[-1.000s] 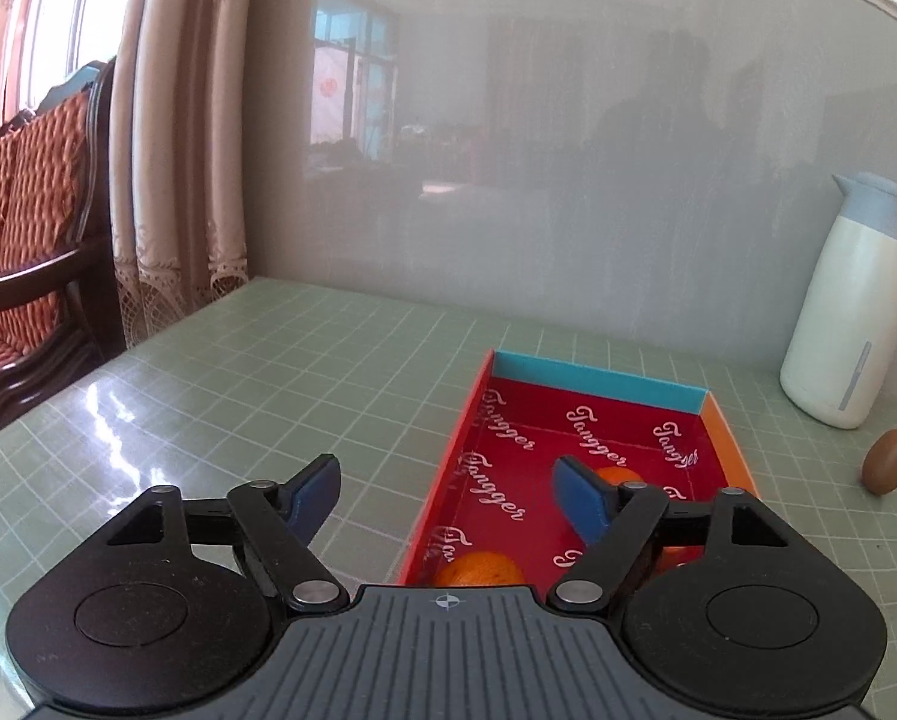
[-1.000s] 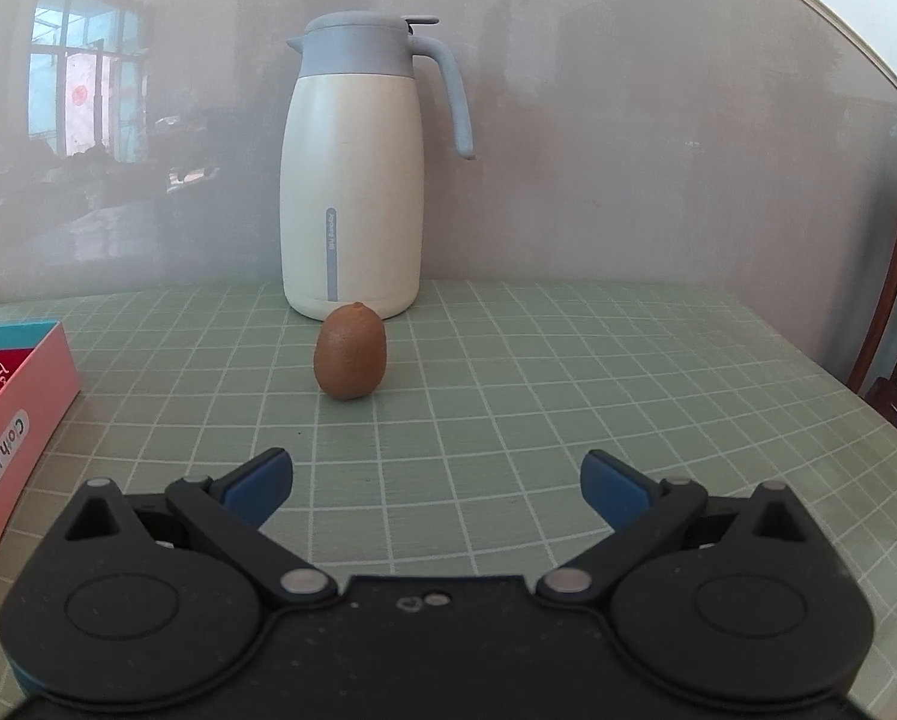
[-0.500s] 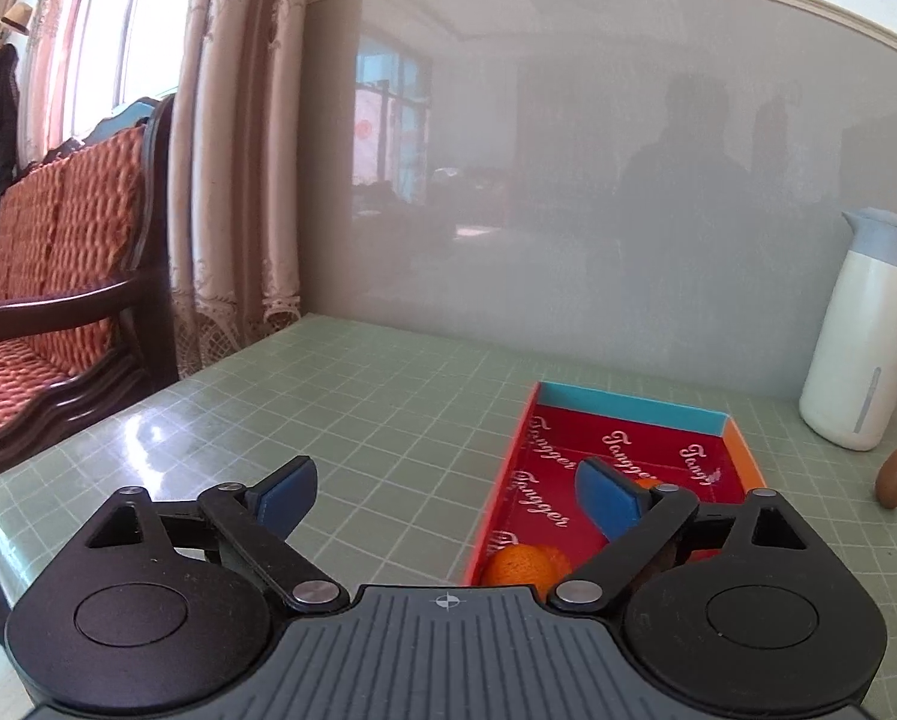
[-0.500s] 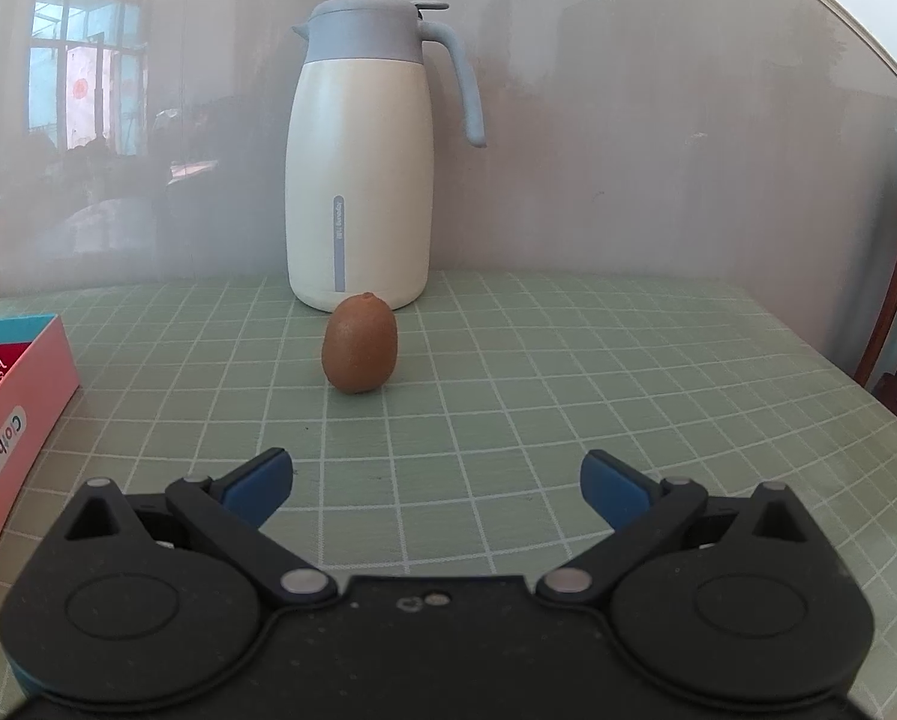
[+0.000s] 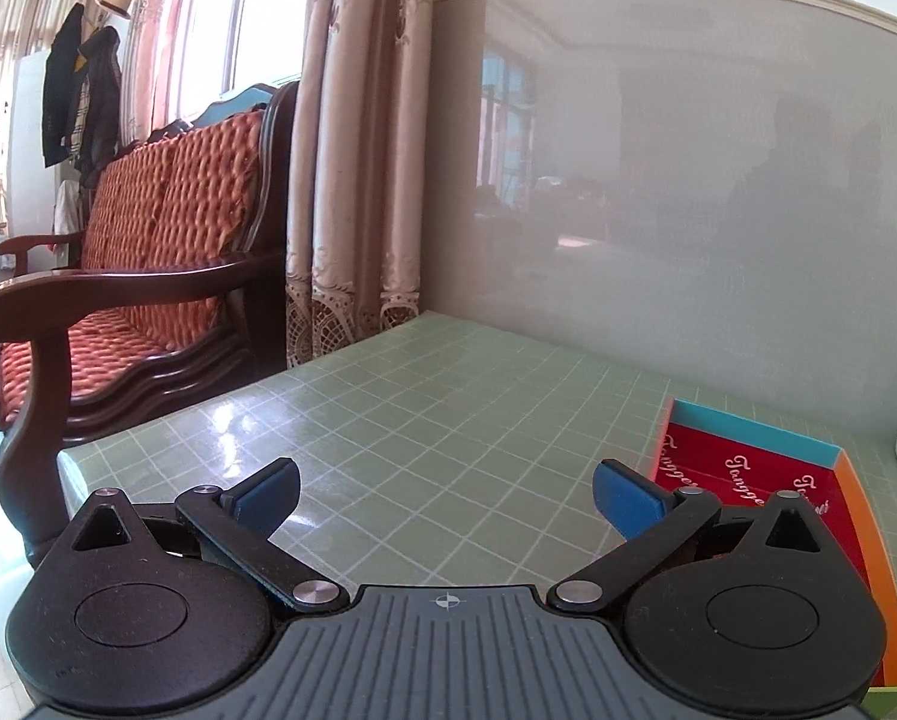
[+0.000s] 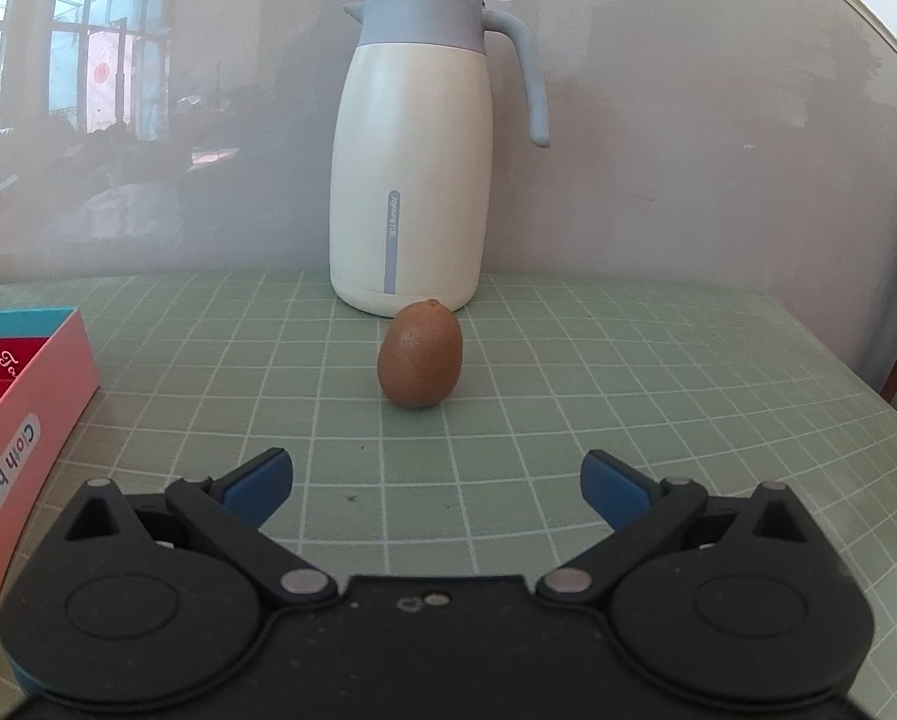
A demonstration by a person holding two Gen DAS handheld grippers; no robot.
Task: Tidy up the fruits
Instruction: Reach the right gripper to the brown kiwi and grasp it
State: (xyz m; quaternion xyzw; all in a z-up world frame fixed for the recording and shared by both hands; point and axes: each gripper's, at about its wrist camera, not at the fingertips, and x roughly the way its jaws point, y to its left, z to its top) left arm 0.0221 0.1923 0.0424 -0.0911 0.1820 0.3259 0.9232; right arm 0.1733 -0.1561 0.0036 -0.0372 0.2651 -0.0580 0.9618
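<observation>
You are about to pick up the kiwi (image 6: pixel 420 362) — that looks like the step you are on. Your right gripper (image 6: pixel 436 483) has its two blue tips spread wide apart, with nothing between them. The kiwi sits in the middle of the right wrist view, a little past the tips and not touching them. It stands on the green table (image 6: pixel 628 372), just in front of the white jug (image 6: pixel 415 180).

The kiwi is brown and egg-shaped, standing on its fat end with a little nub on top. It looks fuzzy and dull, not shiny. I think it could roll or tip if you bump it — so go in slowly.

For the next move, I think you should bring the right gripper forward and low until the kiwi sits between the tips, then close gently on its sides. Try not to knock the jug behind it.

The red box (image 6: pixel 34 396) is at the left edge of the right wrist view; the kiwi probably goes in there. Your left gripper (image 5: pixel 445 495) is spread wide too and holds nothing. It points at bare table, with the red box at the lower right of its view.
</observation>
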